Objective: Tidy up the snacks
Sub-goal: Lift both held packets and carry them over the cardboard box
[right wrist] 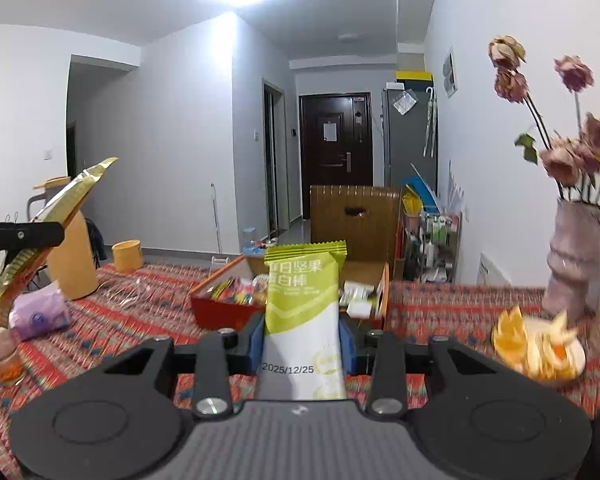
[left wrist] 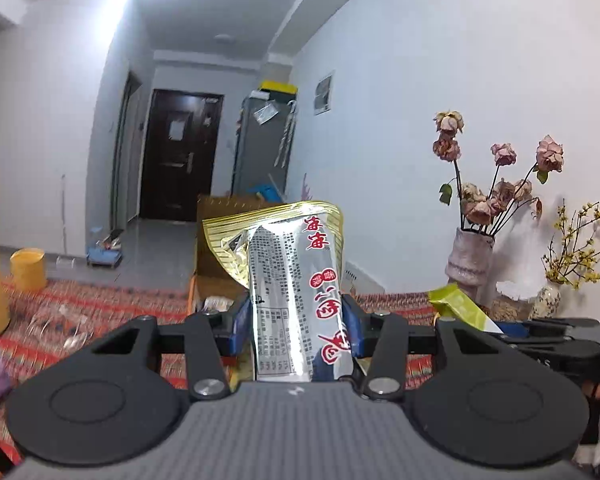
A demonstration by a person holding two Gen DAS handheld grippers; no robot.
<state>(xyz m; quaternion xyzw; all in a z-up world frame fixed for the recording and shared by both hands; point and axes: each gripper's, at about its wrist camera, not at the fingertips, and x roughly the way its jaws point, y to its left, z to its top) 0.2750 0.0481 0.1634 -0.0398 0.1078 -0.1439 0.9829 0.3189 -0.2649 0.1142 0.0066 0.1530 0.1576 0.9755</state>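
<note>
The left gripper [left wrist: 298, 320] has its blue pads pressed on a silver and gold snack packet [left wrist: 292, 280], which stands upright between them, red characters down one side. The right gripper [right wrist: 302, 340] is clamped the same way on a green and white snack bar [right wrist: 304, 320] (a date is printed low on the wrapper). Both packets are held up in the air above the table [right wrist: 440, 308], which wears a red patterned cloth. Beyond the bar sits an open cardboard box [right wrist: 220, 312] with small snacks inside it. To its left stand a yellow jug [right wrist: 72, 264] and a purple pouch [right wrist: 40, 312]; to its right, a plate of orange slices [right wrist: 540, 348] beside a vase of dried roses [right wrist: 576, 264].
</note>
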